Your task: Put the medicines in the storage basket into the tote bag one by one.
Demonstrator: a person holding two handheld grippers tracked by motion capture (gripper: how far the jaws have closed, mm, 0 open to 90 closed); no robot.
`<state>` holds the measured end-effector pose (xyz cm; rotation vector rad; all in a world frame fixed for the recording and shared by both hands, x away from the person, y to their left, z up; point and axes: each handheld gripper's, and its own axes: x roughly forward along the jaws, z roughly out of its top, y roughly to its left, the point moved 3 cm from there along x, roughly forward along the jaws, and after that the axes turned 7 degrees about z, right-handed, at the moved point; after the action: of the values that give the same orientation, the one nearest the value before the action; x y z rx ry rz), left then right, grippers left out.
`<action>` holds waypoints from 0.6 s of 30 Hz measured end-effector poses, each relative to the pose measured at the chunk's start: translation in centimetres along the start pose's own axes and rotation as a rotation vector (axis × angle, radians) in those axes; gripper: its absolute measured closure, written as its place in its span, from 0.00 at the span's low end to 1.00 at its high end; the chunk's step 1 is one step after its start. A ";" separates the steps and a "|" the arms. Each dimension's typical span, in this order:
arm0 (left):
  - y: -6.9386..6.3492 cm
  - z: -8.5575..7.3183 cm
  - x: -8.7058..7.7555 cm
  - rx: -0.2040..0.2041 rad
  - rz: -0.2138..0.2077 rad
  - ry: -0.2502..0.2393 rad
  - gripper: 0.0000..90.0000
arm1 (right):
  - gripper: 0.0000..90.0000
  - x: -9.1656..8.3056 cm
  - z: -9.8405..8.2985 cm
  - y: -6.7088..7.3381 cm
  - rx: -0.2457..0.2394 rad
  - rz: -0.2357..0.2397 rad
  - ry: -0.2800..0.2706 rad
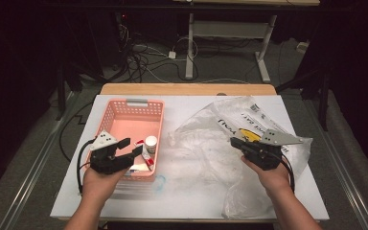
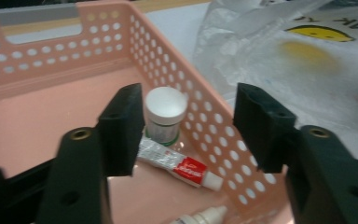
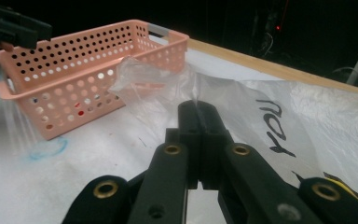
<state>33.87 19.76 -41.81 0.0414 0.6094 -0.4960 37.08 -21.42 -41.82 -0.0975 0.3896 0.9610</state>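
Note:
A pink perforated basket [image 1: 124,111] stands on the left of the white table. In its near right corner are a white-capped jar [image 2: 165,109], a red and white tube [image 2: 177,163] and the tip of a small dropper bottle [image 2: 205,217]. My left gripper [image 1: 131,146] hovers over that corner, open, with nothing pressed between its jaws [image 2: 191,112]. A crumpled clear plastic bag [image 1: 211,143] with black lettering and a yellow smiley lies to the right of the basket. My right gripper [image 1: 233,141] is shut on a fold of the bag, which peaks up at its tips [image 3: 199,109].
A blue ring mark [image 1: 160,181] is drawn on the table just in front of the basket. The table's wooden far edge [image 1: 187,89] lies beyond the bag. Behind the table are cables on the floor and a desk frame [image 1: 190,43].

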 end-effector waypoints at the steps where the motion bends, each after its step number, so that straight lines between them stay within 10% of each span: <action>1: 0.3 0.3 0.2 -0.013 0.002 0.015 0.52 | 1.00 0.0 0.0 0.0 0.000 0.000 0.000; 10: 2.0 1.4 3.0 -0.015 -0.043 0.172 0.92 | 1.00 0.4 -0.2 0.0 -0.015 -0.001 0.006; 18: 2.4 1.8 4.6 0.021 -0.053 0.276 0.98 | 1.00 0.3 -0.7 0.0 0.000 0.006 0.009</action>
<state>39.17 19.51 -43.18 0.1152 0.8770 -0.5528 37.06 -21.39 -42.54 -0.1010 0.3983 0.9663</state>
